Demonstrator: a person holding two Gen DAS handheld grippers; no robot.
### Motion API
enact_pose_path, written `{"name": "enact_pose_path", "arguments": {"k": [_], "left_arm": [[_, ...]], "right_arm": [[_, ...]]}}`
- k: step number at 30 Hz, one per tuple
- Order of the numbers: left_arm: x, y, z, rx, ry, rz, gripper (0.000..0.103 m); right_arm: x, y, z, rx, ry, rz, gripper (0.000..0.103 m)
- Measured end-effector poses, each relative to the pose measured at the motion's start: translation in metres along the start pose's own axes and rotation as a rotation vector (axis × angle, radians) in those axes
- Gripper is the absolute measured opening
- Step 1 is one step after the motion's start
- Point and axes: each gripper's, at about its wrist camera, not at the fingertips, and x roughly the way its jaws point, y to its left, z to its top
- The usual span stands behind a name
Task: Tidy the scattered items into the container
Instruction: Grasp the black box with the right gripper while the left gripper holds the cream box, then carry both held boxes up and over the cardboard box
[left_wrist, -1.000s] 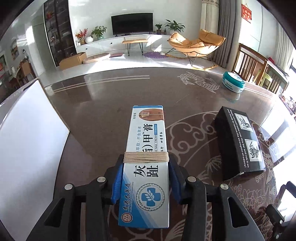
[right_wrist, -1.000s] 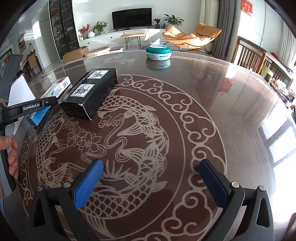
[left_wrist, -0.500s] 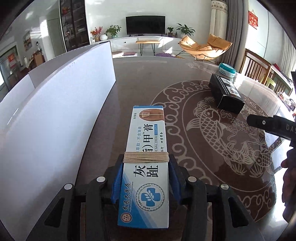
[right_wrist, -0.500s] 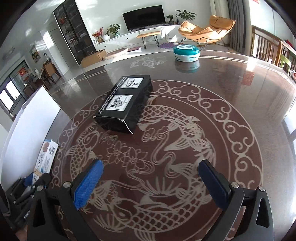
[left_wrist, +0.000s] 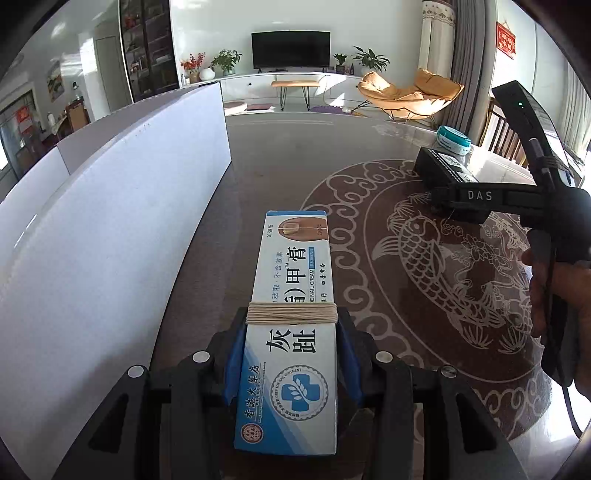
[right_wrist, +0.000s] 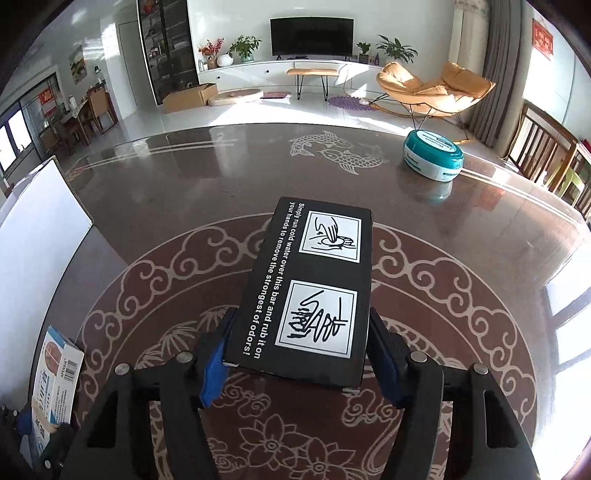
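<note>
My left gripper has its jaws clamped on the blue-and-white cream box, right beside the white container. My right gripper's jaws are closing around the black box on the patterned surface. A teal tub sits well beyond.

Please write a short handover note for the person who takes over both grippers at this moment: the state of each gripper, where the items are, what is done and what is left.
Left gripper: shut on the blue-and-white cream box, held above the table beside the white container.
Right gripper: jaws closing around the black box; a firm grip is not certain, and the box seems to lie on the table.
Teal jar: stands on the far right of the table, untouched.
Done: no item can be seen inside the container; its inside is hidden.
Left: put in the cream box, then the black box, then the jar.
</note>
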Motion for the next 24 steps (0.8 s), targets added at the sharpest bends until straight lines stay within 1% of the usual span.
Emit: {"name": "enact_pose_path", "arguments": {"k": [3, 7, 9, 12, 14, 17, 18, 19, 20, 21, 22, 24], "left_arm": [[0.000, 0.000, 0.000, 0.000, 0.000, 0.000, 0.045], [-0.001, 0.001, -0.002, -0.015, 0.000, -0.011, 0.045], [-0.008, -0.002, -0.010, -0.022, -0.003, -0.025, 0.045], [-0.023, -0.016, -0.029, 0.011, -0.002, -0.040, 0.045], [-0.033, -0.027, -0.041, 0.033, -0.002, -0.051, 0.045], [-0.041, -0.036, -0.049, 0.042, -0.001, -0.038, 0.047], [-0.041, -0.036, -0.049, 0.034, 0.000, -0.029, 0.051], [-0.040, -0.035, -0.049, 0.028, 0.006, -0.011, 0.066], [-0.037, -0.033, -0.048, 0.014, 0.018, 0.002, 0.086], [-0.033, -0.029, -0.048, -0.004, 0.042, 0.000, 0.094], [-0.032, -0.027, -0.048, -0.013, 0.045, -0.010, 0.097], [-0.029, -0.029, -0.048, 0.003, 0.056, -0.002, 0.100]], "right_arm": [[-0.018, -0.008, -0.022, -0.018, -0.013, 0.045, 0.060], [-0.060, -0.012, -0.078, -0.143, -0.022, 0.062, 0.060], [-0.082, -0.017, -0.107, -0.168, -0.024, 0.069, 0.060], [-0.110, -0.031, -0.145, -0.165, -0.025, 0.073, 0.060], [-0.123, -0.040, -0.161, -0.153, -0.026, 0.073, 0.060], [-0.130, -0.047, -0.170, -0.144, -0.024, 0.069, 0.060], [-0.130, -0.047, -0.170, -0.145, -0.025, 0.066, 0.061], [-0.130, -0.046, -0.170, -0.144, -0.023, 0.060, 0.068], [-0.130, -0.045, -0.171, -0.137, -0.015, 0.057, 0.076], [-0.128, -0.044, -0.171, -0.131, -0.004, 0.045, 0.090], [-0.126, -0.044, -0.171, -0.124, 0.003, 0.033, 0.094], [-0.126, -0.045, -0.171, -0.117, 0.006, 0.034, 0.094]]}}
